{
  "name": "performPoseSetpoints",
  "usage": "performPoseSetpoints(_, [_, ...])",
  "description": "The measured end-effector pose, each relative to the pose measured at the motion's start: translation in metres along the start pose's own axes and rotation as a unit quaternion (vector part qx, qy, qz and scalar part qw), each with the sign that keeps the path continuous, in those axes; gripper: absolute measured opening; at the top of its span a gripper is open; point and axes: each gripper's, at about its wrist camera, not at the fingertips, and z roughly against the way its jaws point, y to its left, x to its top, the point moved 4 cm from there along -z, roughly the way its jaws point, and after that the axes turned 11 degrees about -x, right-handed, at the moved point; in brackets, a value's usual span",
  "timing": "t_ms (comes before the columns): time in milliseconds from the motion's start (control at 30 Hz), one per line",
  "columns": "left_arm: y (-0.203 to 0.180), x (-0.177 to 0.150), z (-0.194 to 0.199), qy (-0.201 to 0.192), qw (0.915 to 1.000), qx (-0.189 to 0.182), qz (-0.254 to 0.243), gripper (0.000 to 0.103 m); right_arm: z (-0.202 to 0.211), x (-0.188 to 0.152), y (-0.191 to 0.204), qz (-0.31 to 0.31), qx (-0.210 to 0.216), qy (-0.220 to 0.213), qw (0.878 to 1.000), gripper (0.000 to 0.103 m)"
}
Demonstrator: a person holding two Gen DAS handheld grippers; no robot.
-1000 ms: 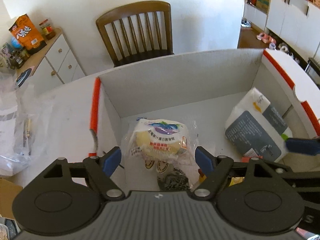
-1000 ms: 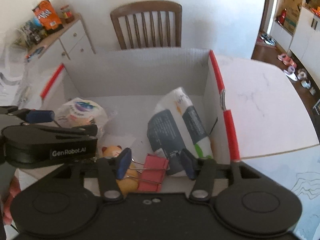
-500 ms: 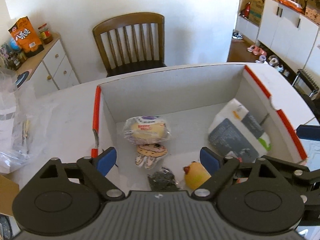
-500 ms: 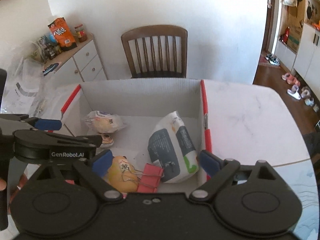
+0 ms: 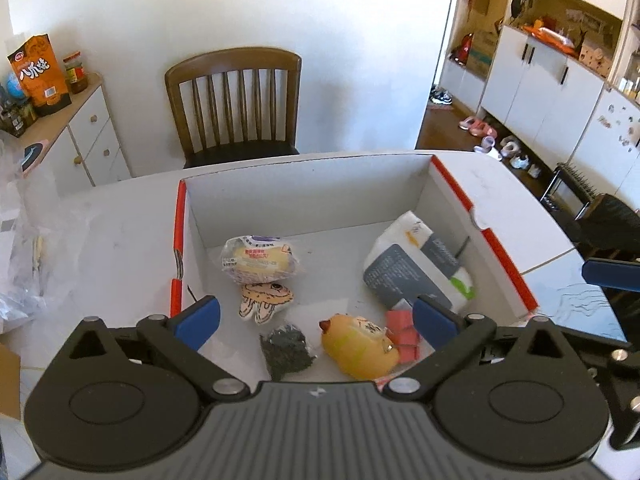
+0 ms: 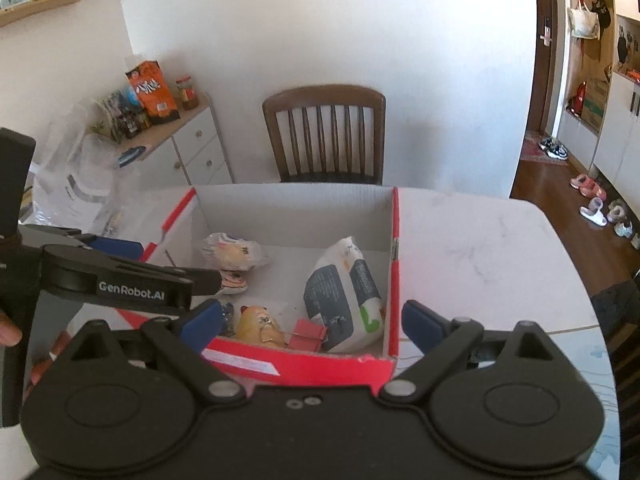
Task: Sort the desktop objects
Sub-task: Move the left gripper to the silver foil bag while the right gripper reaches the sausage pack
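Observation:
A white cardboard box with red edges stands on the table. Inside lie a wrapped bun, a cartoon figure, a dark packet, a yellow toy, a red binder clip and a tissue pack. My left gripper hovers over the box's near side, its jaws opening with nothing gripped between them. My right gripper hangs wide open above the box's near red rim, clear of the clip and the tissue pack.
A wooden chair stands behind the table. A white cabinet with an orange snack bag is at the back left. Clear plastic bags lie left of the box. A hand holds the left gripper.
Both grippers drew back and rose out of the box while their jaws widened. The bun and the red clip stayed on the box floor.

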Motion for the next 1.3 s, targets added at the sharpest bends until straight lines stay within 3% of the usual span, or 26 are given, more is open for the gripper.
performPoseSetpoints(467, [0.006, -0.032, 0.050, -0.009, 0.9995, -0.019, 0.022, 0.103, 0.048, -0.037, -0.026, -0.025, -0.019, 0.004, 1.000, 0.098])
performPoseSetpoints(800, [0.003, -0.074, 0.064, 0.000, 0.9997, -0.022, 0.001, 0.103, 0.062, -0.085, -0.036, -0.025, -0.051, 0.027, 0.998, 0.098])
performPoseSetpoints(1300, [-0.041, -0.151, 0.049, 0.042, 0.9926, -0.062, -0.096, 0.103, 0.037, -0.163, -0.028, -0.038, -0.089, 0.090, 0.991, 0.097])
